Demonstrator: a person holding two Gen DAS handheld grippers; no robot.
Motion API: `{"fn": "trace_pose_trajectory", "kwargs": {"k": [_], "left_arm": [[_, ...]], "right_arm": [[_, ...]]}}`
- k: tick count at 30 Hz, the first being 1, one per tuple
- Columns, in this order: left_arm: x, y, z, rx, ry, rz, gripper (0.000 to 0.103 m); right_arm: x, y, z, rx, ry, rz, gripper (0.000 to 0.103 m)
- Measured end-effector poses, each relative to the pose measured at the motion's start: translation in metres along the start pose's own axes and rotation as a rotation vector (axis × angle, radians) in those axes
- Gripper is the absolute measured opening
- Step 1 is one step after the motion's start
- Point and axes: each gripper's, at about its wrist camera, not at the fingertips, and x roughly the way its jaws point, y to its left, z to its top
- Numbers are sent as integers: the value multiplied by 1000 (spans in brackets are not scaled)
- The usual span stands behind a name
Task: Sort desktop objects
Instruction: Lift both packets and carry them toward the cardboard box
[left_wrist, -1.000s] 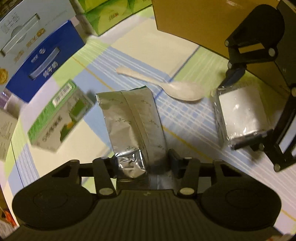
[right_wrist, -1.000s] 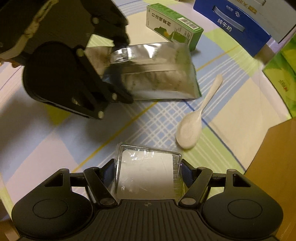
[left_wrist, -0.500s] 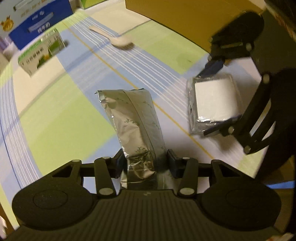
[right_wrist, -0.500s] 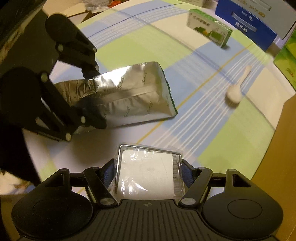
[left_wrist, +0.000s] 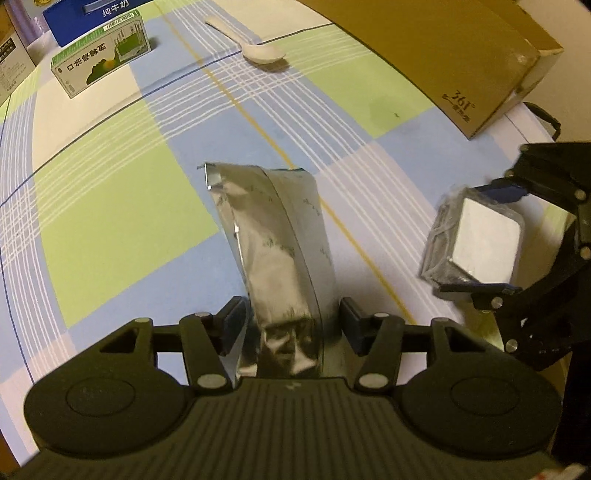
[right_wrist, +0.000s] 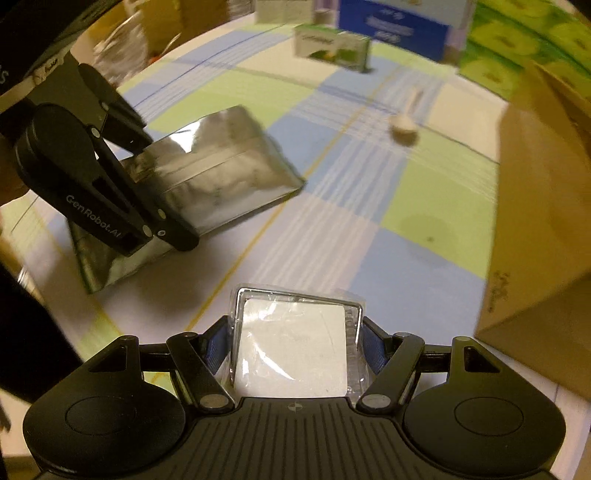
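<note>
Silver foil pouch (left_wrist: 280, 254) is hanging pinched in my left tongs (left_wrist: 291, 326) above the checked worktop (left_wrist: 122, 192), while my right tongs (right_wrist: 295, 341) are clamping a clear-wrapped white square packet (right_wrist: 293, 354). I am carrying both mid-sort, and next each probably needs a drop spot. Ahead are lying a white plastic spoon (left_wrist: 255, 46) and a green carton (left_wrist: 99, 72); the brown cardboard box (left_wrist: 439, 55) is crowding my right side.

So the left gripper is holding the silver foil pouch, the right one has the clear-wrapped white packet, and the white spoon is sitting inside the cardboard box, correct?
Not quite. The white spoon lies on the checked tablecloth, outside the cardboard box, as the left wrist view shows. The rest holds: the left gripper holds the silver foil pouch, and the right gripper holds the clear-wrapped white packet.
</note>
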Motion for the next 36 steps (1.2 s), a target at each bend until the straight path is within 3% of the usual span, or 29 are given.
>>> {"fn": "trace_pose_trajectory", "kwargs": {"k": [6,11,18,26,29,36], "left_arm": [[6,-11,7,51,37,48,52],[3,-9,5,7,34,49,42],[0,-4,2,-29,34,46,47],[1,-5,-3,-14,21,74,51],[-1,-5,-6,-23,6,70,44],[-9,-10,-18,-49,-28,94,37]], "right_arm": [[0,-14,-8,91,-78,-7,70],[3,-19,-19,171,-118,-16,78],[4,-17,-25,187,-165,-34,78],[2,-12,-31,183,-202,-68,67],[2,-13,-30,188,-204,-67,65],[-9,-18,-33,239,-232,-81,64]]}}
